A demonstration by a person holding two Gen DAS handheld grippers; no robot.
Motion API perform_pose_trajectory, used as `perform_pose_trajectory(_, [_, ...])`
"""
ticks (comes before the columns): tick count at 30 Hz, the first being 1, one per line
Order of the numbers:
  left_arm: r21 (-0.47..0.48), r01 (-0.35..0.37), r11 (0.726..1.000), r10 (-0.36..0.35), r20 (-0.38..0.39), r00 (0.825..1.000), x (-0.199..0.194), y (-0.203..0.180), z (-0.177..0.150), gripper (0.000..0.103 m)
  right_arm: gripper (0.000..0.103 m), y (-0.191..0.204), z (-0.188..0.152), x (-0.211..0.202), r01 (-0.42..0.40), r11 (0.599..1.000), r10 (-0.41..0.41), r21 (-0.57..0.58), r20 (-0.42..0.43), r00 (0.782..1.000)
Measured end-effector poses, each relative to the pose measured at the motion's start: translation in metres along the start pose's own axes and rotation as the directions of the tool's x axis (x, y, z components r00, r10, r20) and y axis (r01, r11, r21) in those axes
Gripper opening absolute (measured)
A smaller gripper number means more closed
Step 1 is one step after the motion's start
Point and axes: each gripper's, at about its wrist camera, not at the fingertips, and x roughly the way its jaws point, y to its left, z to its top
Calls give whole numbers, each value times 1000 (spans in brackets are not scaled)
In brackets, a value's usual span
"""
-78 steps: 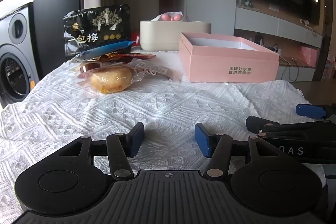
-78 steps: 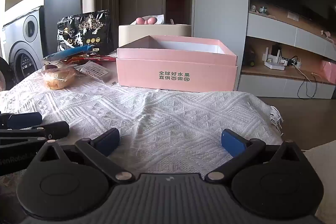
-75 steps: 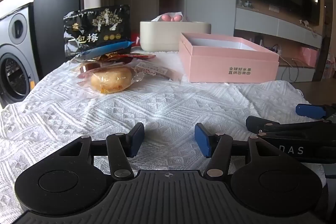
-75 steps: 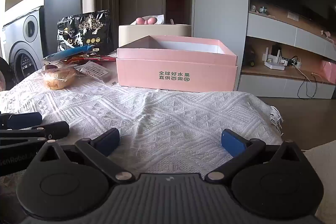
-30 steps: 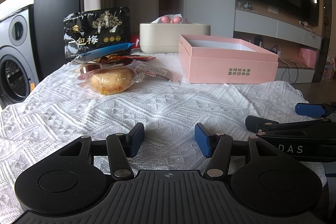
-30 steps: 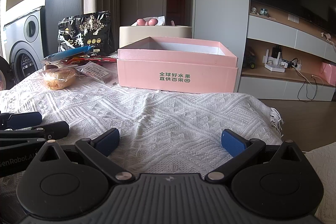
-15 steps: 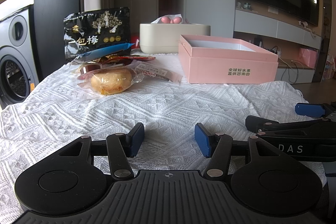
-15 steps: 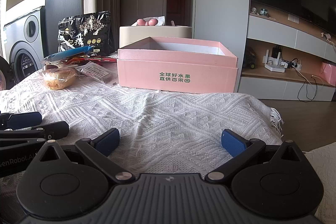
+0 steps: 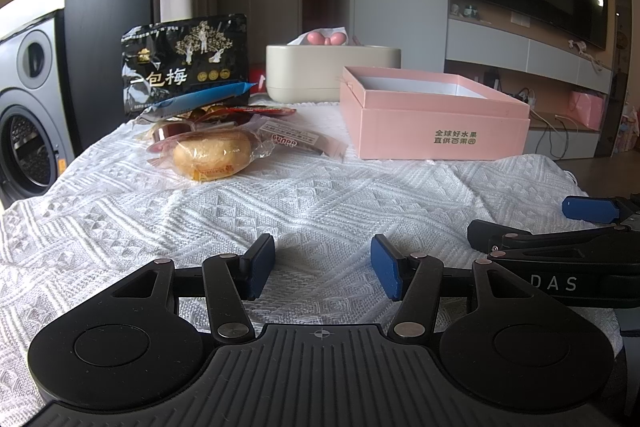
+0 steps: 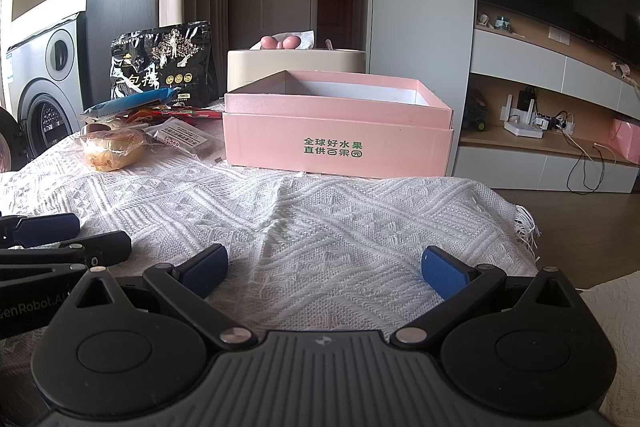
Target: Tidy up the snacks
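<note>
A heap of snacks is seen at the far left of the counter, on a white knitted cloth (image 9: 320,203). At its front lies a wrapped round bun (image 9: 211,155), with a flat pinkish bar packet (image 9: 298,141) touching its right side. Behind these, red wrappers (image 9: 240,111) and a blue packet (image 9: 204,99) are piled, and a black plum bag (image 9: 184,65) is stood upright at the back. Just beside the heap, to the right, an open pink box (image 9: 434,115) is placed, its white inside visible; what lies within cannot be told. Behind the box a beige tissue holder (image 9: 332,71) is set, with pink knobs on top.

The left claw (image 9: 323,267) is held low over the cloth near the front edge, its blue pads spread moderately apart with nothing between them. The right claw (image 10: 324,267) is held alongside it, well apart from the snacks, its pads spread wide and gripping nothing. A washing machine (image 9: 28,115) is seen past the counter at the left.
</note>
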Motion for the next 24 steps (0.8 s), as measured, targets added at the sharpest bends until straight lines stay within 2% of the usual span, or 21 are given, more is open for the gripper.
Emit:
perform_pose_trajectory(18, [-1,2,1000,-2,-12,1000,0,0,1,59,103,0,3,1,-1,1000,1,3,-14,1000])
perform_pose_trajectory(21, [3,9,1000,-9,-39,999,0,0,9,59,103,-2,10,4,-12,1000,14,23,-75,997])
perform_pose_trajectory(24, [5,31,1000,-31,-100,994,4,4,20,59,103,-10,25,6,-52,998,57,28,-197,979])
